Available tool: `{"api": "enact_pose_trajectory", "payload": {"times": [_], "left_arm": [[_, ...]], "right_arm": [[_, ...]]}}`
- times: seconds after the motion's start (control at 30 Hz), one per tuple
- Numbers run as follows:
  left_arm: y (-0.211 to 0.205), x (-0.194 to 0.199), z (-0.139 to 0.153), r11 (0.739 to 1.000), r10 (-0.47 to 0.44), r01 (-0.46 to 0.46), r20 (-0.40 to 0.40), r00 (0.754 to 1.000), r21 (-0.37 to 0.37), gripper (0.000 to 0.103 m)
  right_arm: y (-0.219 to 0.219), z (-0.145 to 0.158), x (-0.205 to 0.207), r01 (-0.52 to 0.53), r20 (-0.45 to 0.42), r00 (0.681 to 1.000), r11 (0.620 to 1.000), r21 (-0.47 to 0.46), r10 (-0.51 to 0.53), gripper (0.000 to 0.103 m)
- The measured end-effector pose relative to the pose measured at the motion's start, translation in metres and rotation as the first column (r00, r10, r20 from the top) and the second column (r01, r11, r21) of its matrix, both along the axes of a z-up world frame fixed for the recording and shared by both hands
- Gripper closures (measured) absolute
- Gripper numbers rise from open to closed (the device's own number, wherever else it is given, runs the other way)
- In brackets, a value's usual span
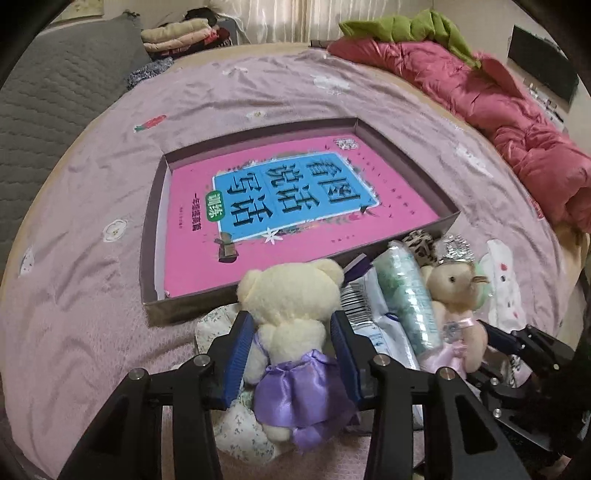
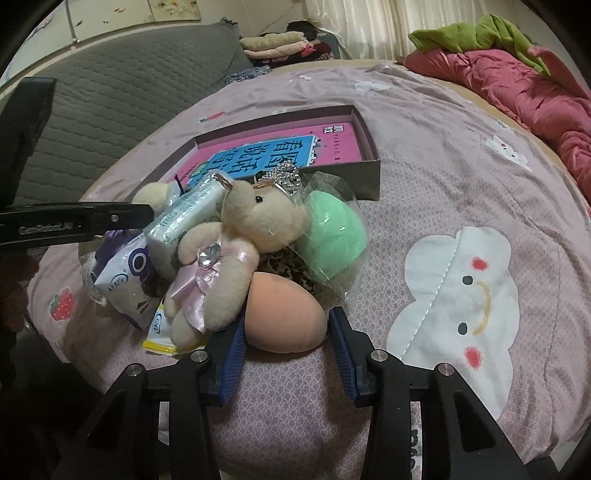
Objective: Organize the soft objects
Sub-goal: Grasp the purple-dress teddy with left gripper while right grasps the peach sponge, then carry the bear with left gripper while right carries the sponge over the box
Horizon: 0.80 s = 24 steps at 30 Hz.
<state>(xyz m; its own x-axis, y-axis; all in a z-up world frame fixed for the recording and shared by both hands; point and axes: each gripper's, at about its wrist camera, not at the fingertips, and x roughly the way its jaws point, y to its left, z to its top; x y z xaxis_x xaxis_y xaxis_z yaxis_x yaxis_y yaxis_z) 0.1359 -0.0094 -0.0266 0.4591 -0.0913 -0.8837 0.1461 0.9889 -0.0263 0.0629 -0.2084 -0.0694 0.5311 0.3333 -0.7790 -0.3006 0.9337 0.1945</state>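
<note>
A shallow box [image 1: 153, 236] with a pink book [image 1: 280, 206] in it lies on the bed. In front of it is a heap of soft things. My left gripper [image 1: 291, 328] has its blue pads on both sides of a cream bear in a purple dress [image 1: 295, 325]. A tan bear in a pink dress [image 1: 454, 291] [image 2: 225, 258] lies to the right. My right gripper [image 2: 286, 328] is open around an orange egg-shaped sponge [image 2: 284, 314]. A green sponge in wrap [image 2: 332, 236], a tissue pack [image 2: 184, 221] and a white-purple packet [image 2: 125, 277] sit in the heap.
The bed has a pink sheet [image 2: 461, 184] with cloud prints. A red quilt [image 1: 498, 110] and green cloth [image 1: 406, 26] lie at the far right. A grey quilted cover [image 2: 110, 99] and folded clothes [image 2: 280, 44] are at the far left.
</note>
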Motion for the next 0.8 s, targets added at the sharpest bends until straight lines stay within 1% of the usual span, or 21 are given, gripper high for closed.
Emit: {"api": "enact_pose_trajectory", "payload": {"times": [0.17,0.23,0.3,0.37,0.43,0.5,0.53,0.6,0.8], "left_arm": [[0.000,0.009,-0.006,1.000,-0.006,0.006,-0.038,0.999,0.000,0.059],[0.001,0.011,-0.009,1.000,-0.006,0.006,-0.043,0.999,-0.016,0.059],[0.005,0.012,-0.011,0.998,0.005,-0.007,-0.044,0.999,-0.055,0.061],[0.013,0.011,-0.010,0.992,0.025,-0.029,-0.038,0.999,-0.122,0.062],[0.025,0.008,-0.008,0.977,0.047,-0.051,-0.025,0.999,-0.205,0.063],[0.031,0.006,-0.007,0.966,0.060,-0.062,-0.016,0.998,-0.250,0.064],[0.033,0.003,-0.005,0.963,0.068,-0.068,-0.007,0.998,-0.263,0.064],[0.034,0.000,0.001,0.964,0.079,-0.072,0.016,0.997,-0.256,0.064],[0.039,-0.008,0.026,0.952,0.102,-0.077,0.071,0.992,-0.296,0.064]], "right_arm": [[-0.001,-0.001,0.001,0.003,-0.004,1.000,1.000,0.009,-0.003,0.058],[-0.001,-0.001,0.002,0.003,-0.005,1.000,1.000,0.012,-0.003,0.058],[-0.002,-0.001,0.002,0.003,-0.005,1.000,1.000,0.018,-0.003,0.058],[-0.004,-0.001,0.002,0.006,-0.006,1.000,1.000,0.031,-0.006,0.058],[-0.006,0.001,0.002,0.007,-0.001,1.000,0.999,0.043,-0.007,0.059],[-0.006,0.002,0.001,0.008,0.008,1.000,0.999,0.050,-0.008,0.060],[-0.007,0.004,0.000,0.010,0.013,1.000,0.999,0.052,-0.011,0.060],[-0.010,0.008,-0.002,0.016,0.031,0.999,0.998,0.064,-0.018,0.060],[-0.017,0.026,-0.010,0.031,0.112,0.993,0.996,0.078,-0.040,0.060]]}}
